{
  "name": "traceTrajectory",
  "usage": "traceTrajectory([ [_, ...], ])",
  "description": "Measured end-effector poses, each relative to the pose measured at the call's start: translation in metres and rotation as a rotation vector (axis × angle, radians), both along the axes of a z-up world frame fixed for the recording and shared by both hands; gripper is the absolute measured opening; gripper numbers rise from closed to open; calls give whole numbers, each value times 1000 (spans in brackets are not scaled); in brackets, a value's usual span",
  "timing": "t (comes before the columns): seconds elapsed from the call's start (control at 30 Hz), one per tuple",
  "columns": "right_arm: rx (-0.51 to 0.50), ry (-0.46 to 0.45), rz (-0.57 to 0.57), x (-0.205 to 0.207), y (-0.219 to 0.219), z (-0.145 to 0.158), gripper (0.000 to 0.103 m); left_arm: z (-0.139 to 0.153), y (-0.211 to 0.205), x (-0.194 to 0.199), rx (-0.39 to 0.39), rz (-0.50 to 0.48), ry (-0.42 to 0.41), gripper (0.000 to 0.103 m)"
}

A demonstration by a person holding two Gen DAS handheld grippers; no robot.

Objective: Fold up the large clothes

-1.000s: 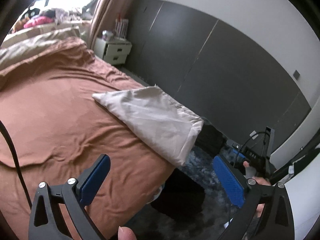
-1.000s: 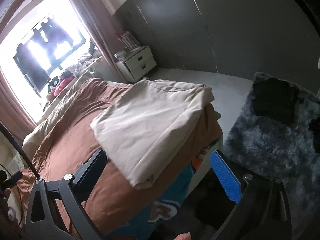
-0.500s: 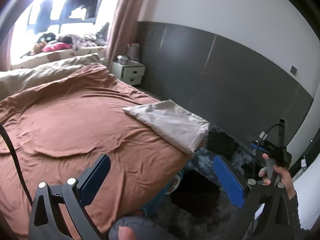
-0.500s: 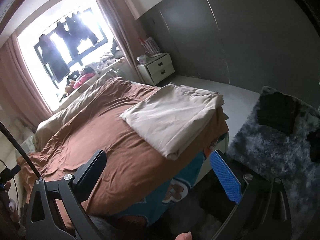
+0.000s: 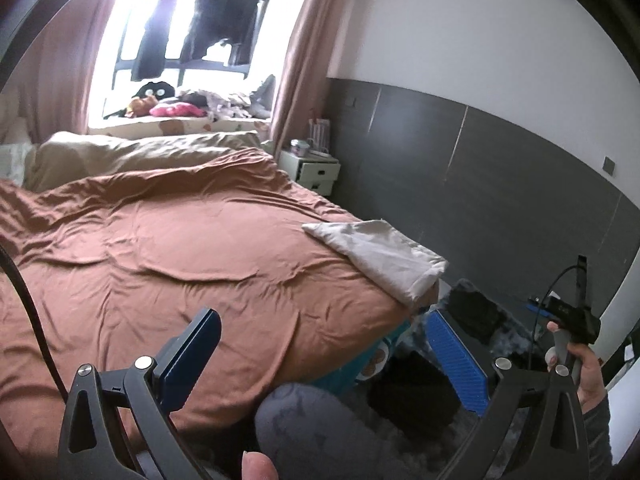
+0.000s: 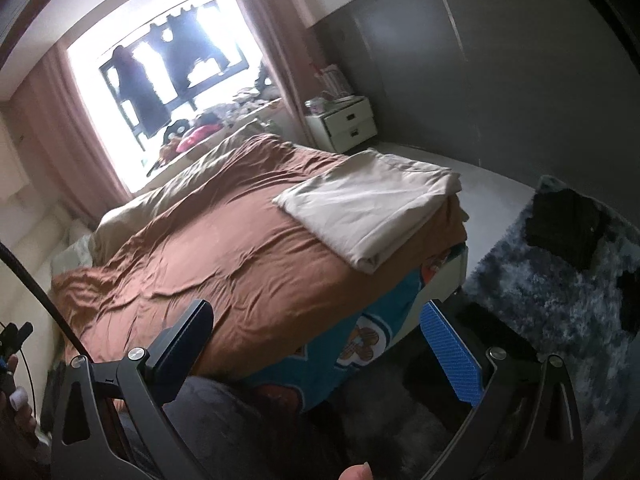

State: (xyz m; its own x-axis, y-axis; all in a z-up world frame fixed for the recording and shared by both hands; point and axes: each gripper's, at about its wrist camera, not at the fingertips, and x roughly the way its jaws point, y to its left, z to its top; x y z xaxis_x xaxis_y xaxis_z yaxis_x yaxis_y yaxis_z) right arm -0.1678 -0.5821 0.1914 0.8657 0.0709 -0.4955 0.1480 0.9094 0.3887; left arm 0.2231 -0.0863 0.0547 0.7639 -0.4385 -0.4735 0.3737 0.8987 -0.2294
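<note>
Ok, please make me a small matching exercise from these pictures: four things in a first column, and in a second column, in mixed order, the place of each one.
Things:
1. folded beige cloth
2. white nightstand
3. black garment
4. dark clothes

Places:
A. hanging in front of the window
B. on the shaggy grey rug, beside the bed
C. on the corner of the brown bedspread
D. against the dark wall, next to the curtain

Pairs: 1-C, 2-D, 3-B, 4-A
</note>
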Motion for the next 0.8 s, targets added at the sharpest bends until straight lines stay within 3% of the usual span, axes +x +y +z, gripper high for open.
traceTrajectory([
  [0.3, -2, -63, 28, -35, 23, -17, 103, -14, 47, -60, -24, 123, -6, 103],
  [0.8, -52, -159, 97, -74, 62, -56, 103, -47, 69, -168, -22, 268, -154, 103],
])
